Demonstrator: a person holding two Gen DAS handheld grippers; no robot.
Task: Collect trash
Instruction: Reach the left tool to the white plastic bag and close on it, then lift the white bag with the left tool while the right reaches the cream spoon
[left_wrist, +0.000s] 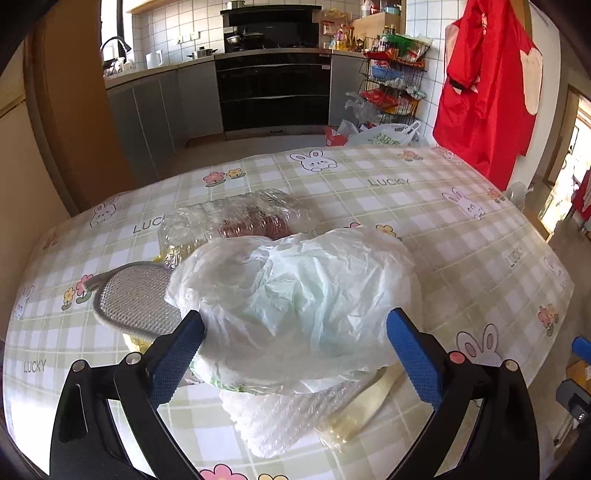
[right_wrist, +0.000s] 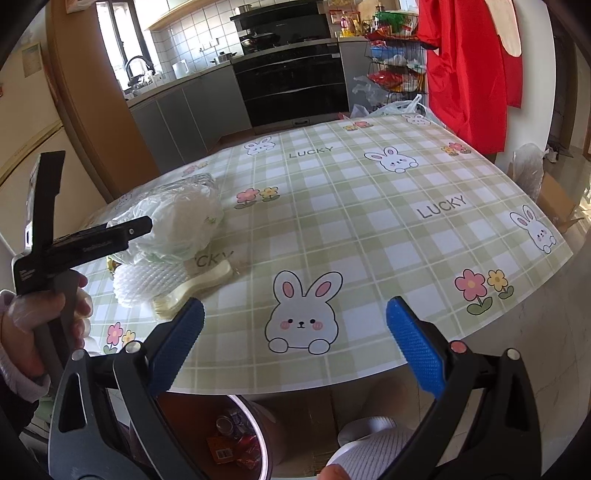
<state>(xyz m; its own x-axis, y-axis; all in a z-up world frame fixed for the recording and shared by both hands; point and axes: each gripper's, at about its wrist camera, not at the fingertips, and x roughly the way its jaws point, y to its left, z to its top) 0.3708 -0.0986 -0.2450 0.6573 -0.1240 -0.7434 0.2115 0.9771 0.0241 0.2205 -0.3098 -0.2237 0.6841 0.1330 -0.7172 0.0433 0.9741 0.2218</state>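
A crumpled white plastic bag (left_wrist: 295, 295) lies on the table, on top of other trash: white foam netting (left_wrist: 273, 417), a yellowish wrapper (left_wrist: 354, 413) and a clear plastic box (left_wrist: 236, 218). My left gripper (left_wrist: 295, 350) is open, its blue pads on either side of the bag's near end. The bag also shows in the right wrist view (right_wrist: 181, 221), with the left gripper (right_wrist: 144, 225) at it. My right gripper (right_wrist: 295, 343) is open and empty above the table's near edge. A trash bin (right_wrist: 240, 439) with cans stands under that edge.
A grey mesh scrubber (left_wrist: 136, 299) lies left of the bag. The bunny-print tablecloth (right_wrist: 369, 221) covers the table. Kitchen counters and an oven (left_wrist: 273, 92) stand behind; a red garment (left_wrist: 487, 92) hangs at right. A cardboard box (right_wrist: 554, 199) sits right of the table.
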